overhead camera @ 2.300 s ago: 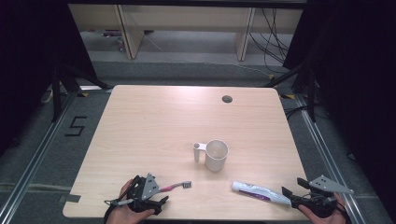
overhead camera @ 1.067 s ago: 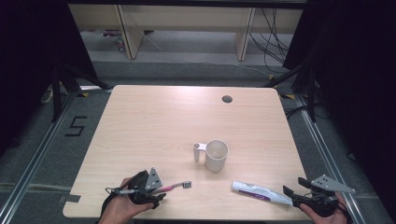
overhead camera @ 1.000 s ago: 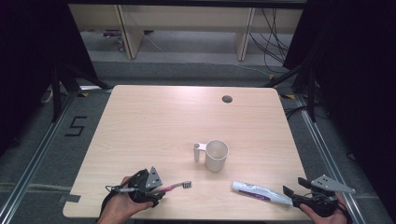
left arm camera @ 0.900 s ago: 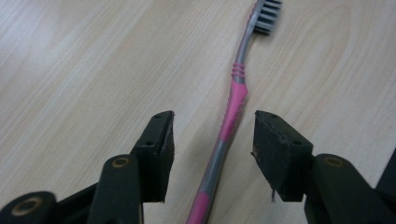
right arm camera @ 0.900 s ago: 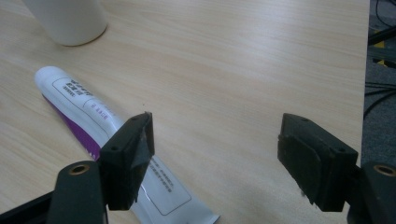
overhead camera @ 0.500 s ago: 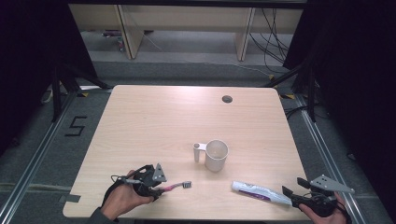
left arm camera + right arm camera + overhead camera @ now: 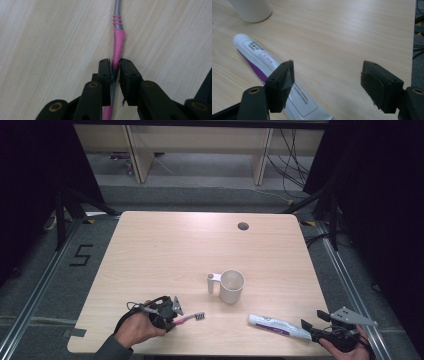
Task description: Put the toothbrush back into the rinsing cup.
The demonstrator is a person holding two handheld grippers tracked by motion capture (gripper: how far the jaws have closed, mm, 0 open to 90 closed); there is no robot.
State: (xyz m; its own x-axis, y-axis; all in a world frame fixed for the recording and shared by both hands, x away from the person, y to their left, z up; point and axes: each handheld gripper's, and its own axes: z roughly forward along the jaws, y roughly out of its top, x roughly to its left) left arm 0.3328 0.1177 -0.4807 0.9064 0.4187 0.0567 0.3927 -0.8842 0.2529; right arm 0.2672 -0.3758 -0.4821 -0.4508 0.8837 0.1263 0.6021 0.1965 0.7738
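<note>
**Wide open far half, three things along the near edge**

Seen from above, the table (image 7: 165, 245) is bare wood from 9 through 12 to 3 o'clock; only a small flush hole (image 7: 243, 226) sits toward 1. Near the centre's 5 o'clock side stands a cup (image 7: 231, 286), its handle sticking out to 9. A toothbrush (image 7: 190, 318) lies at 7, a toothpaste tube (image 7: 278, 327) at 5, with a passable gap between them below the cup.
</note>
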